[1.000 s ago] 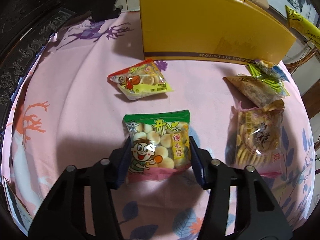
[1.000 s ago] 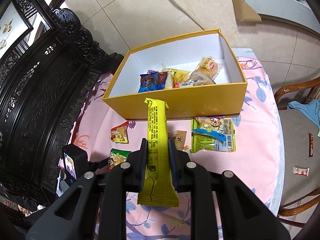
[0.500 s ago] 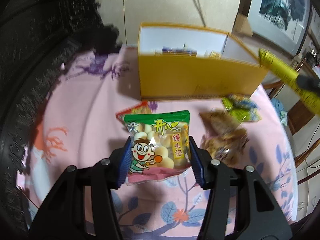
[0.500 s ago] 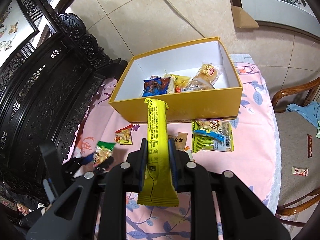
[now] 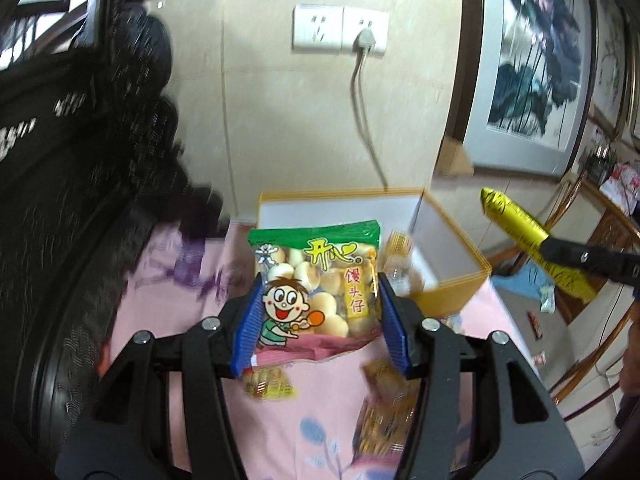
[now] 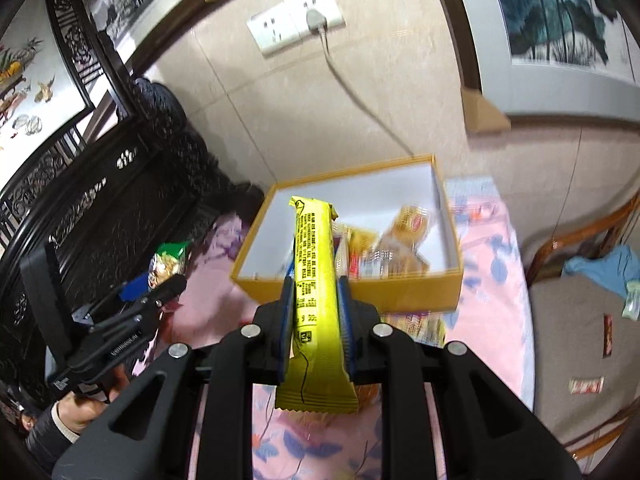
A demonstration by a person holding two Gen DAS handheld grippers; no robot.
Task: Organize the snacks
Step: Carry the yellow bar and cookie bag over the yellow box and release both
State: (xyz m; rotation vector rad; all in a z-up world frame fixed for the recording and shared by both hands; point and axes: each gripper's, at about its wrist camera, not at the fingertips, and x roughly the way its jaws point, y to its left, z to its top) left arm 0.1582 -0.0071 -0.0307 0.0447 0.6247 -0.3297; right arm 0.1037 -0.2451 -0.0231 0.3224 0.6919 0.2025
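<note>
Green biscuit bag (image 5: pixel 316 280) clamped by left gripper (image 5: pixel 318 316) at lower side edges, held above table short of yellow box (image 6: pixel 448 288). Judged light, crinkly, contents crushable. Yellow bar (image 6: pixel 316 304) pinched mid-length by right gripper (image 6: pixel 316 320), before same box; judged stiffer, slippery.

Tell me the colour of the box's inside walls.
White, with a yellow outside; the box shows best in the right wrist view.
</note>
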